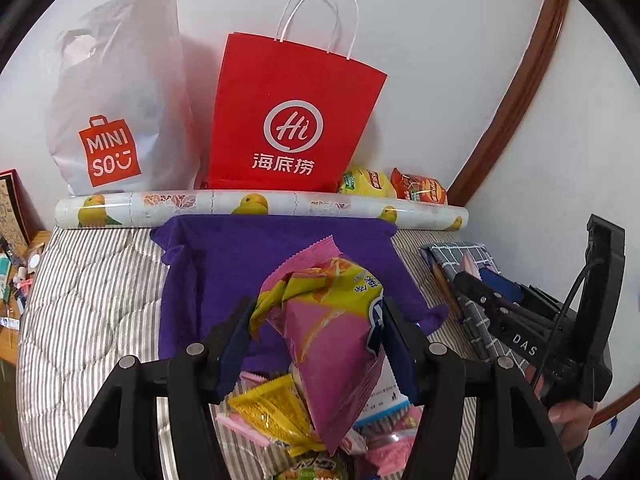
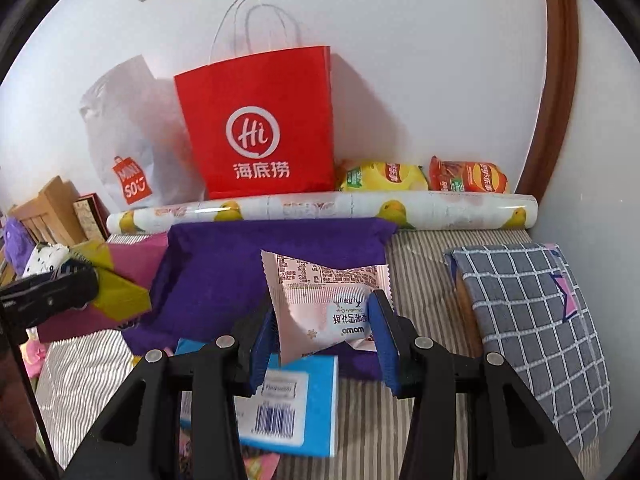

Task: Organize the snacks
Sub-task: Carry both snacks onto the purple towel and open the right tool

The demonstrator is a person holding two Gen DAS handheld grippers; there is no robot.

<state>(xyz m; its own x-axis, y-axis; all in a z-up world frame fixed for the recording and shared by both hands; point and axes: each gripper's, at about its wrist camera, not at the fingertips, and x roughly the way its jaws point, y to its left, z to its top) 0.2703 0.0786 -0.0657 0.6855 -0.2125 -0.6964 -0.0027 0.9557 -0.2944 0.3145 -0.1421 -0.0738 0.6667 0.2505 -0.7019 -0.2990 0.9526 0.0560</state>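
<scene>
My left gripper [image 1: 316, 320] is shut on a pink and yellow snack bag [image 1: 328, 336], held above a pile of loose snacks [image 1: 272, 416] at the near edge of a purple cloth [image 1: 224, 264]. My right gripper [image 2: 324, 316] is shut on a small pale pink snack packet [image 2: 328, 300], held above the purple cloth [image 2: 224, 272] and a blue box [image 2: 296, 412]. The right gripper also shows in the left wrist view [image 1: 532, 328], and the left one with its bag shows at the left edge of the right wrist view [image 2: 52, 292].
A red paper bag [image 1: 288, 120] and a white plastic Miniso bag [image 1: 116, 112] stand against the wall behind a printed roll [image 1: 260, 206]. Yellow [image 1: 366, 182] and red [image 1: 420, 188] chip bags lie beside them. A checked pillow [image 2: 532, 328] lies right on the striped bed [image 1: 88, 300].
</scene>
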